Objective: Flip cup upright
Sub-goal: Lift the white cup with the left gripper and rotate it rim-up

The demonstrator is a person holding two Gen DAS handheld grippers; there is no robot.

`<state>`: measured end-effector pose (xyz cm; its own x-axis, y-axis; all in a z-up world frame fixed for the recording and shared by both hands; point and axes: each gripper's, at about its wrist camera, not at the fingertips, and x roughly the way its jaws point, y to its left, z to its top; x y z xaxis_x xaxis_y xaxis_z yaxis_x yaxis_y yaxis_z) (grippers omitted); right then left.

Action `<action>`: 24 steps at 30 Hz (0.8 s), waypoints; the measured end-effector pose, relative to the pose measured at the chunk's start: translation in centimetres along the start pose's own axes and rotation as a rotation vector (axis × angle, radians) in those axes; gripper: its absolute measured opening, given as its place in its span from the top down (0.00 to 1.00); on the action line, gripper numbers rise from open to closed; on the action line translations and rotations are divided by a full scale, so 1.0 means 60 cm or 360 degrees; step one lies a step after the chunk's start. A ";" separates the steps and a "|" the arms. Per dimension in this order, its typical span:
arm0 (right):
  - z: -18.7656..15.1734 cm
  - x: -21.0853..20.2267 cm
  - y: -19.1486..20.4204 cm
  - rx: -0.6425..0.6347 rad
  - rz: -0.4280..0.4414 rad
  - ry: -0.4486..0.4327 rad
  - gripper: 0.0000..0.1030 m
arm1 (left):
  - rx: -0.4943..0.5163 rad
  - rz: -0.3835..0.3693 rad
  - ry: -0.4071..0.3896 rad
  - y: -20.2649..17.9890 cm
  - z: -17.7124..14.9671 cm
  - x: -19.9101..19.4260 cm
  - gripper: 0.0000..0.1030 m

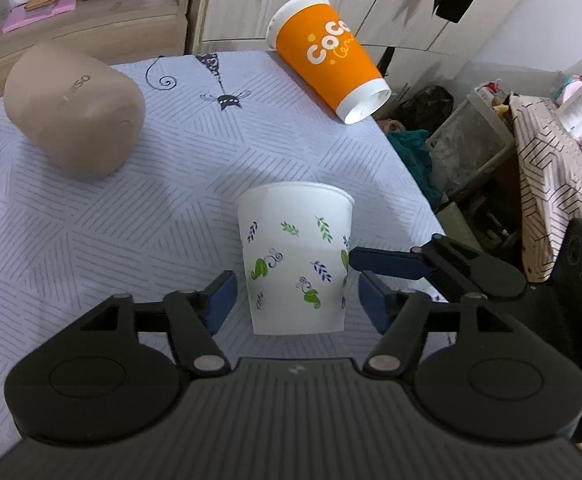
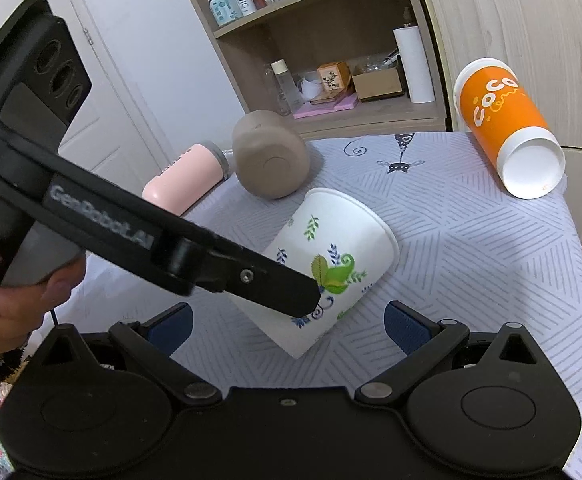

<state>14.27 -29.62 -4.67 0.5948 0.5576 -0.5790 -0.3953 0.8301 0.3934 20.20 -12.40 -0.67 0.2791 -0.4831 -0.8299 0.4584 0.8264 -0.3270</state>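
Note:
A white paper cup with leaf prints [image 1: 295, 258] lies on its side on the striped tablecloth [image 1: 131, 220], base toward the cameras; it also shows in the right wrist view [image 2: 331, 264]. My left gripper [image 1: 297, 300] is open with its blue pads on either side of the cup near its base, gaps visible on both sides. My right gripper [image 2: 287, 326] is open just in front of the cup's base. The left gripper's black finger [image 2: 251, 276] crosses over the cup in the right wrist view.
An orange paper cup [image 1: 327, 56] lies on its side at the far right table edge. A brown cup [image 1: 75, 108] lies at the left, a pink cup [image 2: 187, 176] beyond it. Shelves stand behind; clutter sits right of the table.

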 end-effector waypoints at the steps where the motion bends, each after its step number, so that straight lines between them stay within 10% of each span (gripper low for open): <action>1: -0.004 -0.001 -0.003 0.0004 0.0003 0.0001 0.00 | -0.0006 -0.0029 0.0002 0.002 0.002 -0.001 0.29; 12: 0.002 0.006 -0.026 0.0144 0.0056 0.0034 0.00 | -0.0063 -0.0202 -0.0032 0.025 0.035 0.019 0.28; 24: 0.002 0.021 -0.067 0.0472 0.0223 0.0064 0.26 | 0.0018 -0.0134 -0.0063 0.022 0.027 0.019 0.43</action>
<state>16.67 -32.27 -6.89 0.5188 0.6708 -0.5299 -0.2465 0.7109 0.6587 22.46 -12.34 -1.29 0.2718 -0.5621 -0.7811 0.4911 0.7791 -0.3897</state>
